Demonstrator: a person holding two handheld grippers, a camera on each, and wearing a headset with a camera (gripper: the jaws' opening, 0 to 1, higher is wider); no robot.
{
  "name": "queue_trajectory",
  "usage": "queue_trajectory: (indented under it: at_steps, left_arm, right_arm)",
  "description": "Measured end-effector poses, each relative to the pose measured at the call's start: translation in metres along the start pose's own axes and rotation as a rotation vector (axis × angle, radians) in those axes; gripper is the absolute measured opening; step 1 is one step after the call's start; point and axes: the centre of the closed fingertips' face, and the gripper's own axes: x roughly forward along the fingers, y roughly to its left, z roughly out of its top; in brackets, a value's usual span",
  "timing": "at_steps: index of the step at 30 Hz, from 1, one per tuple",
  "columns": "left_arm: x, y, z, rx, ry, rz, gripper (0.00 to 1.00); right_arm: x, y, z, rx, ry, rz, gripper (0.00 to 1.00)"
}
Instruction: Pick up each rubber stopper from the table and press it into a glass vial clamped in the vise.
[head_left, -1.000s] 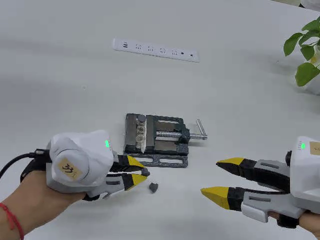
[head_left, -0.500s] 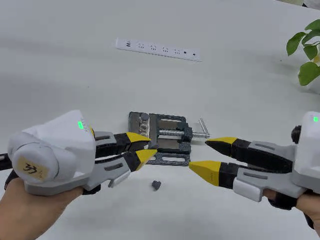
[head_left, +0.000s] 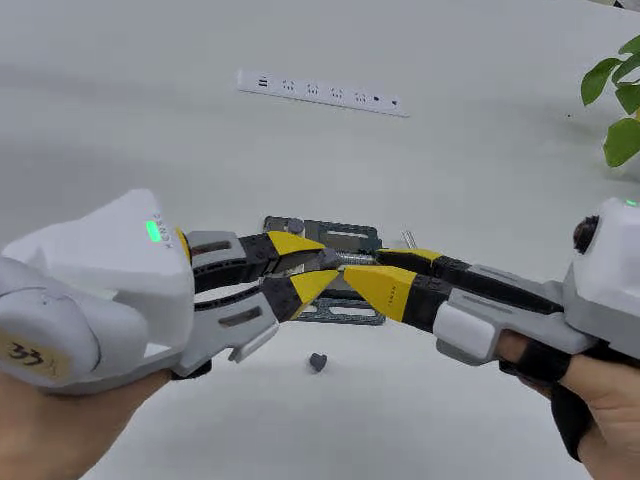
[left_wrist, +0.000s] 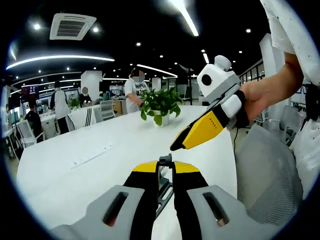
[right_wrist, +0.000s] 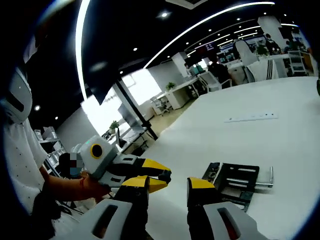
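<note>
At six o'clock from the tips, a loose dark rubber stopper (head_left: 318, 361) lay on the white table (head_left: 150, 130). The yellow-tipped left gripper (head_left: 328, 262) pinched a second dark stopper (left_wrist: 165, 160) (small, barely showing); the right gripper (head_left: 363, 263) had its jaws spread. The black metal vise (right_wrist: 235, 179) sat behind at twelve o'clock.

Stopper (head_left: 318, 361) before vise (head_left: 345, 237), power strip (head_left: 322, 92) behind it, plant (head_left: 620, 110) far right

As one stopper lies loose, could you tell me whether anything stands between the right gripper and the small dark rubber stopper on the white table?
Nothing visible does. Only bare white table separates the open right gripper from the small dark rubber stopper. The left gripper, shut on another stopper, hovers beside the right one.
</note>
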Motion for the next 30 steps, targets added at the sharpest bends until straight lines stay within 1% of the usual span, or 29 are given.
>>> queue_trajectory:
  at_steps: [3, 6, 10, 14, 17, 20, 23, 26, 30]
  left_arm:
    - [0.000, 0.001, 0.005, 0.015, -0.009, 0.004, 0.06]
    - [0.000, 0.001, 0.008, 0.029, -0.016, 0.004, 0.06]
    - [0.000, 0.002, 0.011, 0.046, -0.020, 0.004, 0.06]
    - [-0.001, 0.002, 0.016, 0.050, -0.030, 0.004, 0.06]
    - [0.000, 0.000, 0.019, 0.067, -0.033, -0.002, 0.06]
    - [0.000, -0.001, 0.021, 0.070, -0.037, -0.006, 0.06]
    - [0.000, -0.001, 0.022, 0.072, -0.040, -0.006, 0.06]
    - [0.000, -0.001, 0.022, 0.076, -0.040, -0.006, 0.06]
    - [0.001, -0.002, 0.023, 0.075, -0.041, -0.007, 0.06]
  right_arm:
    - [0.003, 0.006, 0.002, 0.065, -0.023, 0.023, 0.22]
    - [0.003, 0.004, 0.002, 0.092, -0.030, 0.025, 0.19]
    - [0.002, 0.005, 0.004, 0.162, -0.062, 0.043, 0.16]
    - [0.003, 0.007, 0.004, 0.195, -0.066, 0.060, 0.16]
    - [0.003, 0.008, 0.007, 0.226, -0.081, 0.071, 0.15]
    - [0.003, 0.009, 0.010, 0.243, -0.094, 0.082, 0.13]
    - [0.003, 0.010, 0.009, 0.239, -0.088, 0.085, 0.11]
    - [0.003, 0.013, 0.010, 0.244, -0.093, 0.093, 0.09]
    - [0.004, 0.016, 0.012, 0.264, -0.103, 0.108, 0.10]
